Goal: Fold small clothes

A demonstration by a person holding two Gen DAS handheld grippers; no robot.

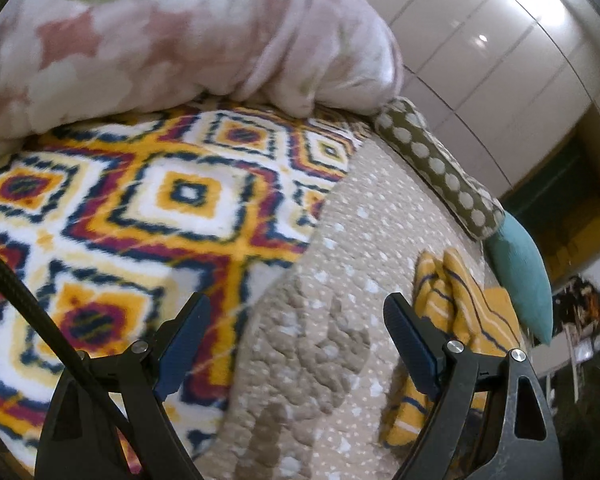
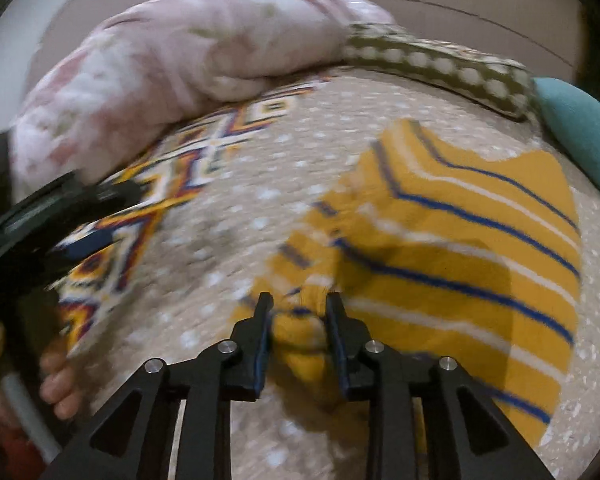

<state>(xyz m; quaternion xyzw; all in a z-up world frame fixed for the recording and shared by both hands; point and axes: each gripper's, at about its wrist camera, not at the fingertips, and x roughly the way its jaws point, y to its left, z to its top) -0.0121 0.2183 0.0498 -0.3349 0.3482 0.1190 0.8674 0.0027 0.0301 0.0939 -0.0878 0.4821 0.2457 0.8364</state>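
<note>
working left to right: the left gripper [image 1: 296,336] hangs over the bed [image 1: 340,240] with its jaws wide apart and nothing between them, near the patterned blanket [image 1: 140,200] (a floral duvet [image 1: 160,40] is heaped behind it). it should stay clear until the fold is set, then come in to flatten. to its right lies the shirt [image 2: 460,240], yellow with blue and white stripes, partly folded on the quilted cover, near a dotted bolster [image 2: 440,64] and a teal cushion [image 2: 580,112]. the right gripper [image 2: 296,308] has a bunched edge of the shirt between its jaws, which stand narrowly apart; the blurred right wrist view does not show whether the pads press on it. to do this step well, i'd lay the edge down square to the stripes, let go low over the bed and draw back without dragging the cloth.
</note>
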